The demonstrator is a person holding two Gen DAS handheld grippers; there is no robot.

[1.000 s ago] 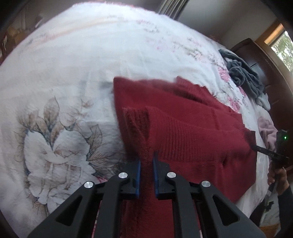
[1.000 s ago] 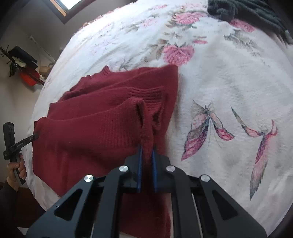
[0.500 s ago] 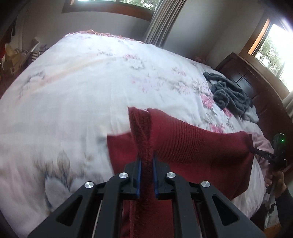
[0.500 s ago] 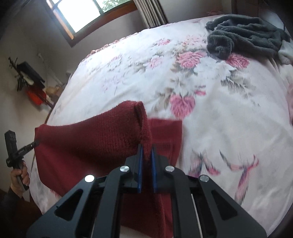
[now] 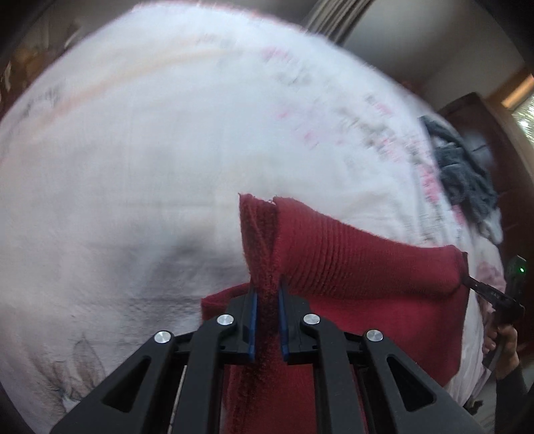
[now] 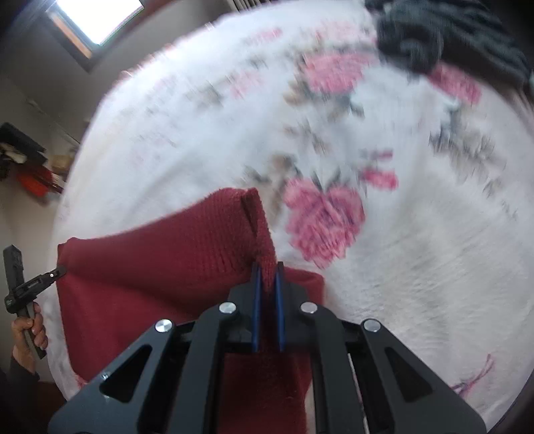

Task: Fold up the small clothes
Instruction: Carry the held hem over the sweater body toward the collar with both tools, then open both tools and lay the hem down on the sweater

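Red sweater [image 5: 360, 267] edge now lifted higher by both grippers

Bed [image 5: 150, 140]: white quilted cover, pink rose and grey leaf print, blurred in both views. Dark grey garment [image 6: 434, 36] bunched near far edge beside dark wooden headboard [image 5: 480, 133]. Red knit sweater [image 5: 383, 310]: lower portion on cover at near edge, upper fold raised off it.

A home bedroom: floral bedspread [image 6: 417, 233], dark wooden headboard [image 5: 480, 133], curtained window [image 6: 96, 20].
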